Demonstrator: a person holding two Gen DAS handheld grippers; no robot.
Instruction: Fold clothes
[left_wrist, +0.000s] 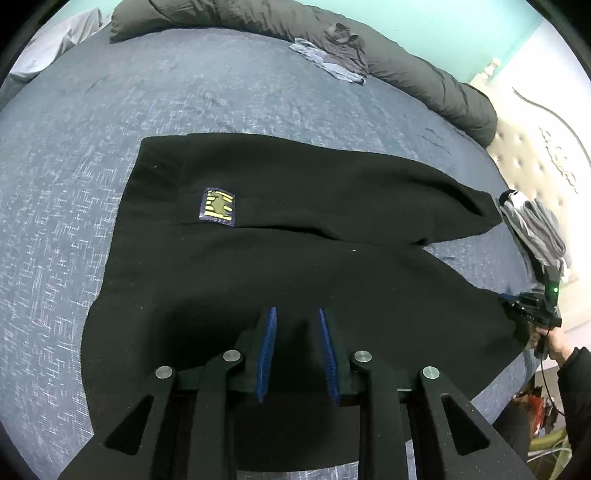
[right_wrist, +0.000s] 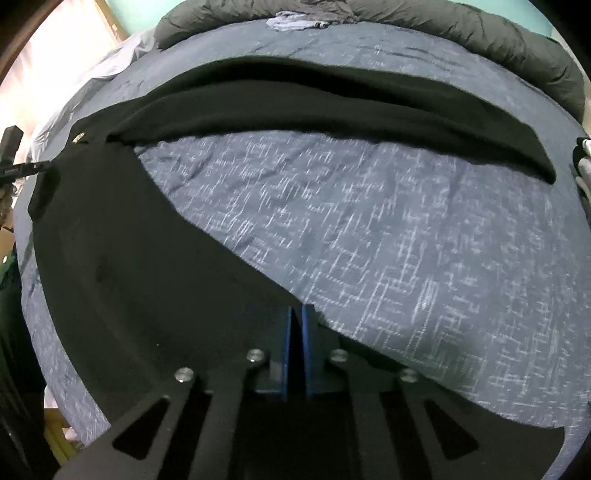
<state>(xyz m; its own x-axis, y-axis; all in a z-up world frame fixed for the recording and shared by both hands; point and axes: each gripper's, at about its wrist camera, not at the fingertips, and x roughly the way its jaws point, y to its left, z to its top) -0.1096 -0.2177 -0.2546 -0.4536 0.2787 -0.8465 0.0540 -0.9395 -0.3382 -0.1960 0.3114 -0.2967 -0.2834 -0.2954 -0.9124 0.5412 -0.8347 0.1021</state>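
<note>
While black trousers (left_wrist: 295, 221) lie flat, legs toward 3 o'clock, left gripper (left_wrist: 296, 314) hovers spread at waist. Right gripper (right_wrist: 295, 314) pinches near leg hem.

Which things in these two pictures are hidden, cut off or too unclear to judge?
- Left wrist view: the black trousers' near edge is hidden under the left gripper.
- Left wrist view: the patch design is too small to read.
- Right wrist view: the right gripper covers its own contact with the cloth; the grasp cannot be confirmed.
- Right wrist view: the grey clothes are cut off by the edge.
</note>
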